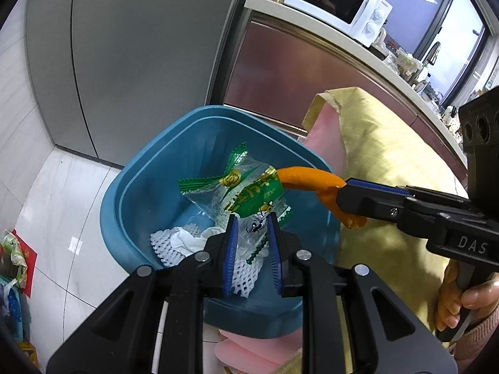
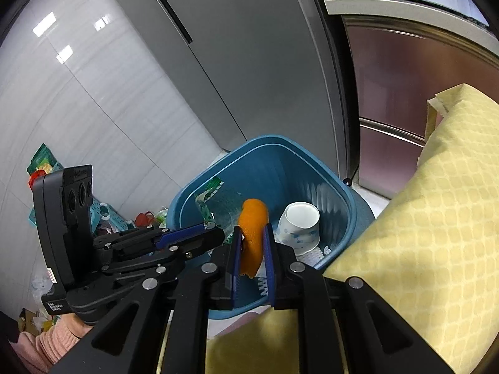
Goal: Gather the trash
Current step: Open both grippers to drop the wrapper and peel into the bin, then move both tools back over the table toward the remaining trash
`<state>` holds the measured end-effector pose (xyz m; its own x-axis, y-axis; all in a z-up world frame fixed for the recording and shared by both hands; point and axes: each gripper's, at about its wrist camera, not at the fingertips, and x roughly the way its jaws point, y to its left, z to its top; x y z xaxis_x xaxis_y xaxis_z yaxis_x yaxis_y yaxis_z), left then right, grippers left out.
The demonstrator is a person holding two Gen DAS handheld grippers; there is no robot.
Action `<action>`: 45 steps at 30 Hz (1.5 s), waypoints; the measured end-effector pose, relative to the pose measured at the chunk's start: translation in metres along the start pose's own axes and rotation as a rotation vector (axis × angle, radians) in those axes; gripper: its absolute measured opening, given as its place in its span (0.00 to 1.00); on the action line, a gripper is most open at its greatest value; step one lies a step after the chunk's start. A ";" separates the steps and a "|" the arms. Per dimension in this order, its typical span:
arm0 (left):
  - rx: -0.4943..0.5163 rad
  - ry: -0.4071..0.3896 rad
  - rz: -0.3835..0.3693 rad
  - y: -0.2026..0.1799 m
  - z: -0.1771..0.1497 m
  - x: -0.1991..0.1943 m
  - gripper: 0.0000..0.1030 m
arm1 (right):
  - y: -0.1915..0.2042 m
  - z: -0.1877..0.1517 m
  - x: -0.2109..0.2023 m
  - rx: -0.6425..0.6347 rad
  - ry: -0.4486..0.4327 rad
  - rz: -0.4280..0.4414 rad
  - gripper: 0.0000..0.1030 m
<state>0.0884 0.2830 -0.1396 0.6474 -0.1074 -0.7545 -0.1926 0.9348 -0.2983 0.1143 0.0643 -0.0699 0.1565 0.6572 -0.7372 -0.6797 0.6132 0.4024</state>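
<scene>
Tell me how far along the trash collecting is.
Done: a paper cup and white foam netting already lie in the blue bin. In hand: the left gripper holds a green wrapper, the right gripper an orange peel, both over the bin. Left: dropping both.

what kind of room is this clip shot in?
Most likely a home kitchen: a white microwave sits on a cluttered counter, a tall grey fridge stands beside it, and there is a blue trash bin on the tiled floor.

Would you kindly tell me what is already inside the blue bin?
Inside the bin lie a paper cup on its side, white foam netting and crumpled white tissue. The held wrapper and peel cover part of the bottom.
</scene>
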 end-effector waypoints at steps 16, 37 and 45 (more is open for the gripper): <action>-0.022 0.020 0.006 0.000 -0.001 0.021 0.27 | -0.005 0.003 0.002 0.028 0.008 0.005 0.14; 0.245 -0.112 -0.195 -0.127 -0.019 -0.046 0.40 | -0.043 -0.066 -0.148 0.045 -0.235 -0.111 0.29; 0.356 -0.056 -0.321 -0.200 -0.040 -0.037 0.40 | -0.070 -0.119 -0.203 0.118 -0.317 -0.250 0.30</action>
<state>0.0739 0.0862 -0.0750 0.6734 -0.4006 -0.6213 0.2816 0.9161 -0.2854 0.0451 -0.1641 -0.0127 0.5319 0.5727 -0.6238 -0.5089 0.8049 0.3051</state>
